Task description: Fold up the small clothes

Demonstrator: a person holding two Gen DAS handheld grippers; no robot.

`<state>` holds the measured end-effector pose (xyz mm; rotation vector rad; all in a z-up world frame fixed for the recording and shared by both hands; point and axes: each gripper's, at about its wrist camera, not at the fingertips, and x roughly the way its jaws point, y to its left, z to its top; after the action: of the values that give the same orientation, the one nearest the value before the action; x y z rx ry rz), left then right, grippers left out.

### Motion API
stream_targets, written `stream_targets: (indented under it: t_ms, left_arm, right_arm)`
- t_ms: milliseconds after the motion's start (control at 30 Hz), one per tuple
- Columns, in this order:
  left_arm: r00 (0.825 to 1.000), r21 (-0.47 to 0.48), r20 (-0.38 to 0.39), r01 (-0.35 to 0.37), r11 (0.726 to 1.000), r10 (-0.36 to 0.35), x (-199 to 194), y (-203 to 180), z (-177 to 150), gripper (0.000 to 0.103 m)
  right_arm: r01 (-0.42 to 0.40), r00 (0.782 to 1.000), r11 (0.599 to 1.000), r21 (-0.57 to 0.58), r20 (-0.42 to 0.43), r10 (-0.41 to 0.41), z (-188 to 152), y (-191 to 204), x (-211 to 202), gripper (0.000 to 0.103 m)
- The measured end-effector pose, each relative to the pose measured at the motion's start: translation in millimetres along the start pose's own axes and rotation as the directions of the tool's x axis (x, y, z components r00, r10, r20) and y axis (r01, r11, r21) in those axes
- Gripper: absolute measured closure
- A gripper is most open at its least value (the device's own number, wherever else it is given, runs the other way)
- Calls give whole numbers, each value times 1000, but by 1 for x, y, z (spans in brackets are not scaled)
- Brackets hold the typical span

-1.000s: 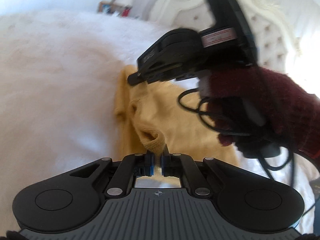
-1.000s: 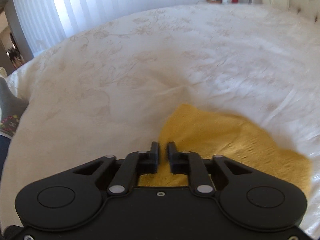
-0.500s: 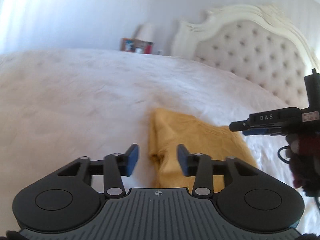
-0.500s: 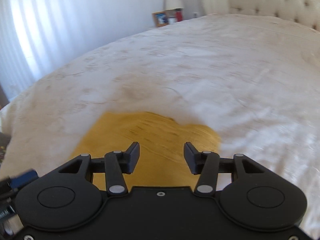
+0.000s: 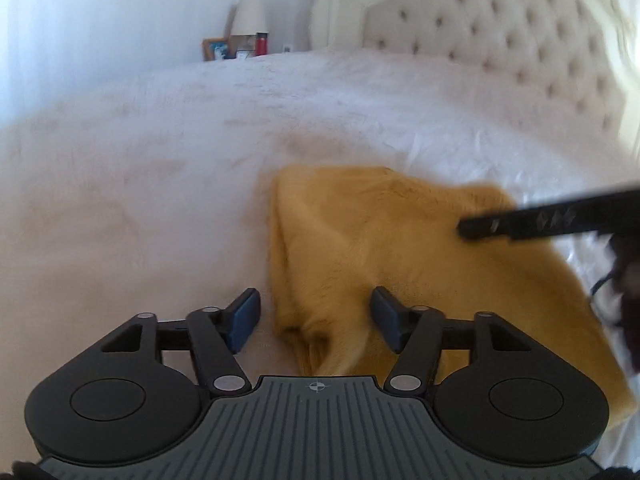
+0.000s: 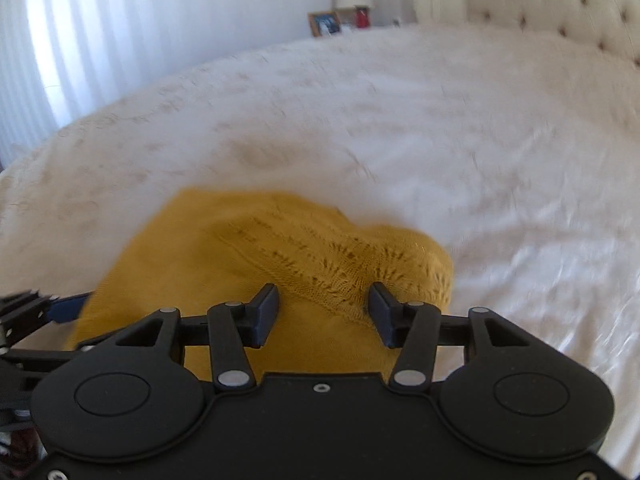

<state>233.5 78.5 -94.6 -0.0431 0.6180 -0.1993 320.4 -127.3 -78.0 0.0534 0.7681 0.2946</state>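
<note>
Left gripper (image 5: 314, 318) was opening over the yellow sweater's (image 5: 400, 248) edge; right gripper (image 6: 323, 314) stood open, empty. Fold released; next needs fresh edge grabs.

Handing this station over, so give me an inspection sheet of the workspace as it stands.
Surface: white bedspread, faint floral pattern, creased on the right.
Job's things: yellow knit garment lying folded on the bedspread.
Clutter: nothing seen on the bed.
Grippers: left gripper opening, garment edge between its fingers, not pinched; right gripper open above the lacy knit.
Cables: dark cable beside the right gripper, partly seen.
Surroundings: tufted headboard, lamp, picture frame, curtains.
</note>
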Motion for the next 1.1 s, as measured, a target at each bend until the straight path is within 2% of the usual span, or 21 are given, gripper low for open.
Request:
stream_targets:
  t_ms: [100,300,500,667,733,833,933,1033,1100]
  left_arm:
    - [999,-74,17,42,996,-41,-5,13,-6,34]
    - [999,-46,34,9,999,-8,-5,5,-8,29]
    - [998,-95,27,54,994,-51,-2,15,-5,28]
    - [994,-117,-42,100,988,-105,-10,25,6,28]
    - [990,-135,-58,120,984,-129,-24,31,5,28]
    - [983,-162,-82,149,975,-164,-41,39,-3,28]
    - [974,-182,-115,175,968,-198,-46,42,-10,27]
    - [963,-210,-136,203,956,-235,-37,37,-9,26]
    - [952,-214,-150,234,948,-269,-26,31,-5,26]
  right_arm:
    - [-7,998,1000,-5,63,7,-12,0,-2,43]
    - [2,993,1000,-31,118,2,-20,4,-4,37]
    - [-26,991,998,-61,128,34,-20,6,-5,24]
    - [-61,987,998,-34,149,65,-15,-4,-29,10]
    - [-64,984,998,-19,164,66,-15,-14,-44,8]
    - [-78,986,995,58,151,68,-20,-38,-54,6]
    - [-120,989,975,185,112,101,-29,-65,-53,4]
    - [-172,984,945,279,82,155,-38,-81,-42,4]
    - [-210,978,931,298,62,201,-42,-82,-31,3]
